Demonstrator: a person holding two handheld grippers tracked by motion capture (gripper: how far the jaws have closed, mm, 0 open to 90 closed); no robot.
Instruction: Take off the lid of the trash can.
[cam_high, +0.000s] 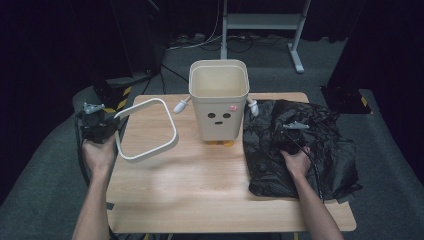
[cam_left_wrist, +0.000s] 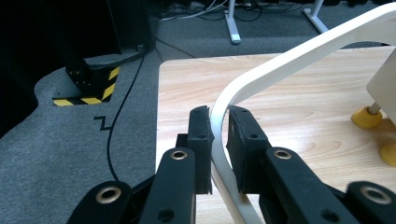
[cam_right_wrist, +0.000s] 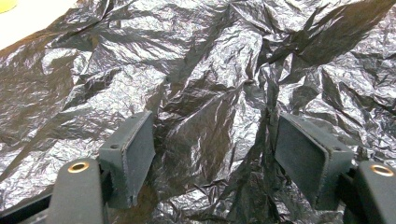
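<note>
A crumpled, glossy black plastic bag (cam_right_wrist: 210, 93) spreads across nearly the whole right gripper view, creased into sharp ridges. The right gripper (cam_right_wrist: 215, 154) stands with its two black jaws wide apart (one at seven o'clock, one at four), a raised fold between them. At eleven o'clock, a pale wooden tabletop (cam_right_wrist: 32, 16) shows.

Bright overhead light on the table (cam_high: 200, 185), dark surroundings, glare on black plastic (cam_right_wrist: 205, 70).
</note>
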